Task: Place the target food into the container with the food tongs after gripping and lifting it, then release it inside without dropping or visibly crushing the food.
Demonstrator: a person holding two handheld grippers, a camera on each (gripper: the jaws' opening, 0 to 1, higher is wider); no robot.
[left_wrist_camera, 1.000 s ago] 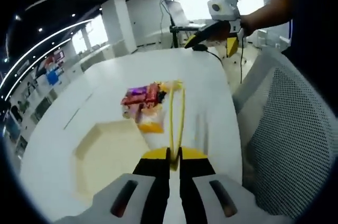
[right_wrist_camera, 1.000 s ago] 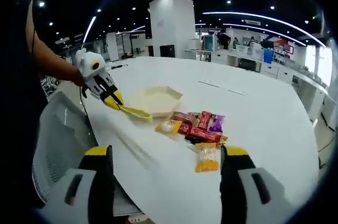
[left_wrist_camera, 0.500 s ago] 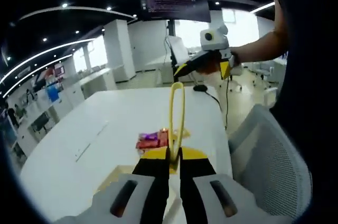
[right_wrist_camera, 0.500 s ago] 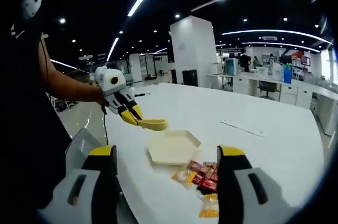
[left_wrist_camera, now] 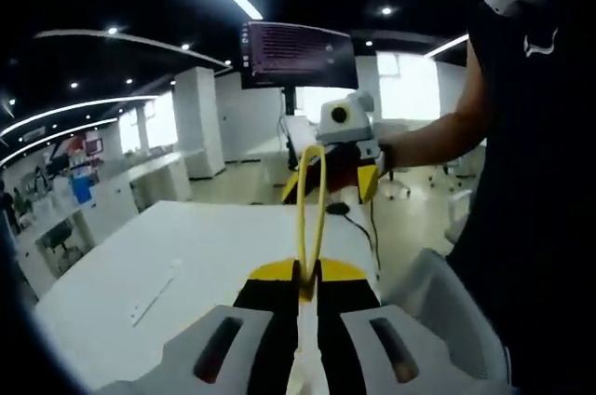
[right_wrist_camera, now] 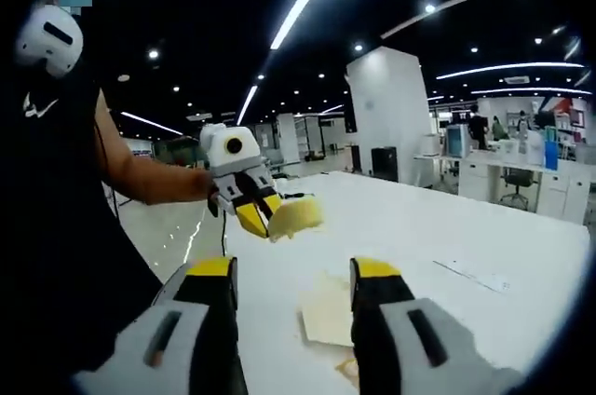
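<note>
We hold the yellow food tongs (left_wrist_camera: 310, 218) clenched between the jaws of the left gripper (left_wrist_camera: 308, 294), the looped tongs standing up ahead of it, raised well above the white table (left_wrist_camera: 205, 255). In the right gripper view the left gripper (right_wrist_camera: 256, 216) hangs in the air with the tongs (right_wrist_camera: 294, 217) jutting from it. Our right gripper (right_wrist_camera: 291, 276) grasps nothing; its jaws stand apart.

The pale hexagonal container (right_wrist_camera: 328, 311) lies on the table below and between the right jaws, and a small orange scrap of a food packet (right_wrist_camera: 346, 371) peeks out just beside its near edge; the rest of the snacks are hidden behind the jaws.

The risks, as we judge them: both grippers are high and aimed at the room, so we could come down on the wrong packet or clip the container and shove it. The tongs are springy, so squeezing too hard could crush a soft packet, and too little could let it slip mid-lift.

The table is broad, white and smooth. Around us is an open office with ceiling light strips, white pillars, desks and a hanging screen (left_wrist_camera: 298, 55).
</note>
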